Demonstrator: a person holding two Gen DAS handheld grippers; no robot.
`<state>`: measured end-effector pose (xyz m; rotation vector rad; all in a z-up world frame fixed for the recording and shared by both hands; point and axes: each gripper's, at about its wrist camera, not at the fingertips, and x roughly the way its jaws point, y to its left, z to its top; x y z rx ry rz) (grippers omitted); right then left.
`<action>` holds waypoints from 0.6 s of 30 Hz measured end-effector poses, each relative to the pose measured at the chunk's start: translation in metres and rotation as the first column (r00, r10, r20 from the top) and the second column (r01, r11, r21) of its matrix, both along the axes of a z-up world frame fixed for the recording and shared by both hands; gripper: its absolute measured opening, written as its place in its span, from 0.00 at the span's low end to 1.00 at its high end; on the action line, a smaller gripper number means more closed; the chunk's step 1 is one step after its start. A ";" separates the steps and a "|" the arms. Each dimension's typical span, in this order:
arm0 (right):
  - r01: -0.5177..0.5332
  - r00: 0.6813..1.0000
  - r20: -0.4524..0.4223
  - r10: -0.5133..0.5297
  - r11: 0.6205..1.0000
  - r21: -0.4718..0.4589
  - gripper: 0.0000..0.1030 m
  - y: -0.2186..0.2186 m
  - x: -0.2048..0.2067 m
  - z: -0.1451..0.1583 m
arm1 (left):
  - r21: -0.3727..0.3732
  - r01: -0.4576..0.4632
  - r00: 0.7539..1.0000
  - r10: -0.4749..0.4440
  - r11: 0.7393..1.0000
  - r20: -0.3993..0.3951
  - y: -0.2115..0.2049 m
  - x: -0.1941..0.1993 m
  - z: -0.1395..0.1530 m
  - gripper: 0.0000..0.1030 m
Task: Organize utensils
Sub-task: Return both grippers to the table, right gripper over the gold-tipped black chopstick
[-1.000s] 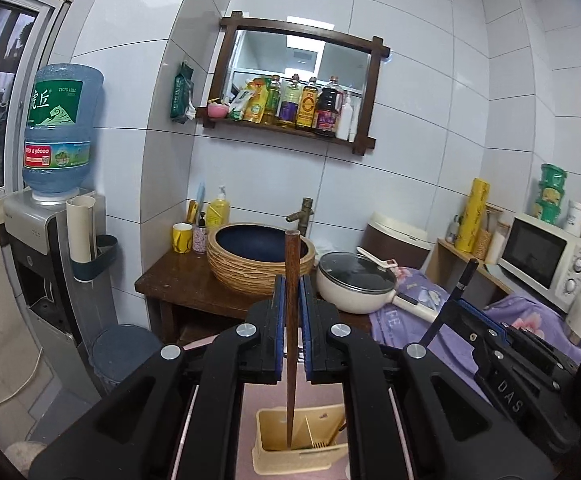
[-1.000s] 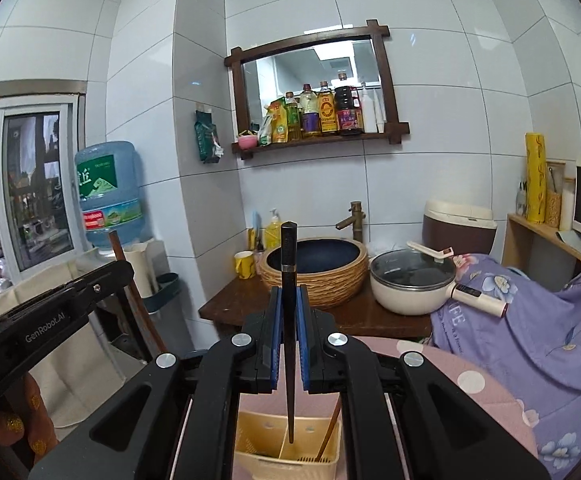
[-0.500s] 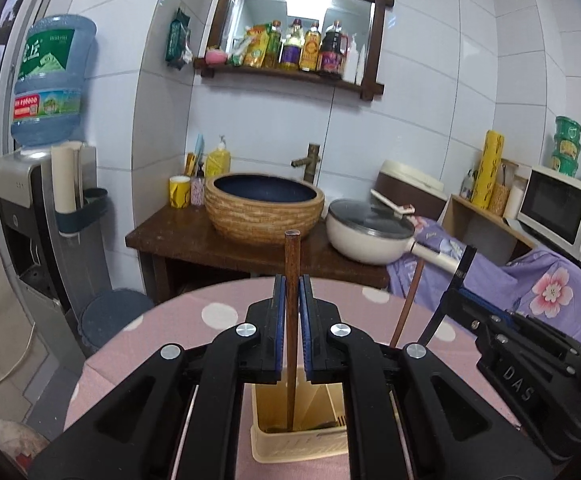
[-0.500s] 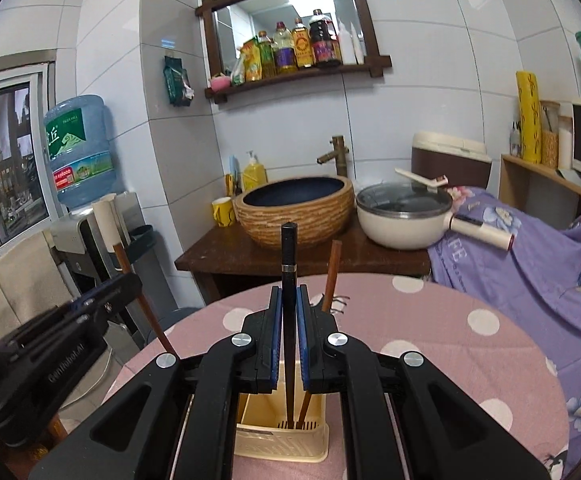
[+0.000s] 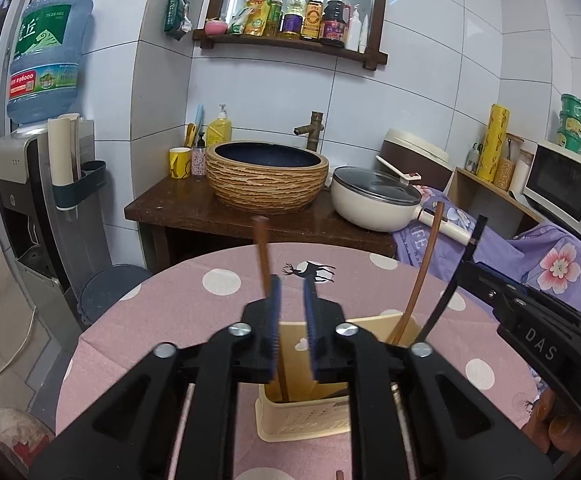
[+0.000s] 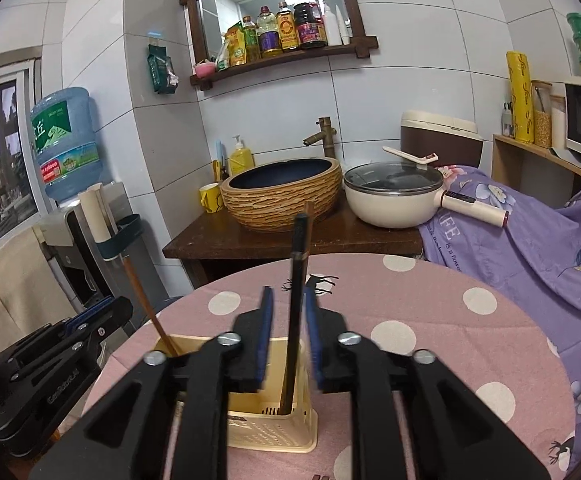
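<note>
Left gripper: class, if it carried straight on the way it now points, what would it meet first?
Probably the brown chopstick already between the left gripper's opening jaws, then the cream utensil holder just beyond. Depth is unclear.

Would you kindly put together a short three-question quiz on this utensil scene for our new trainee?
1. True or false: the brown chopstick at the left tool stands in the beige holder.
2. Which stick is between the right tool's blue pads: A brown, B black, C white?
3. Fill in: the holder sits on a pink cloth with white ____.

Key: 1 true; 2 B, the black chopstick; 3 dots, on the tablecloth.
</note>
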<state>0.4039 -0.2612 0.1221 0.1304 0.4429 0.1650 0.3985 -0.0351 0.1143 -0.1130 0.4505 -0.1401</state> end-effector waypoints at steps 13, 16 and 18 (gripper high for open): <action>-0.012 0.999 -0.035 0.011 0.999 -0.036 0.57 -0.018 -0.065 -0.025 | -0.012 -0.040 0.999 0.040 0.999 -0.009 0.035 -0.093 -0.029 0.93; -0.043 0.991 -0.127 0.037 0.998 -0.045 0.57 -0.016 -0.081 -0.052 | -0.019 -0.055 0.995 0.053 0.998 -0.080 0.045 -0.112 -0.056 0.93; -0.055 0.984 -0.175 0.044 0.997 -0.060 0.57 -0.014 -0.092 -0.070 | -0.005 -0.049 0.990 0.048 0.999 -0.134 0.048 -0.123 -0.077 0.93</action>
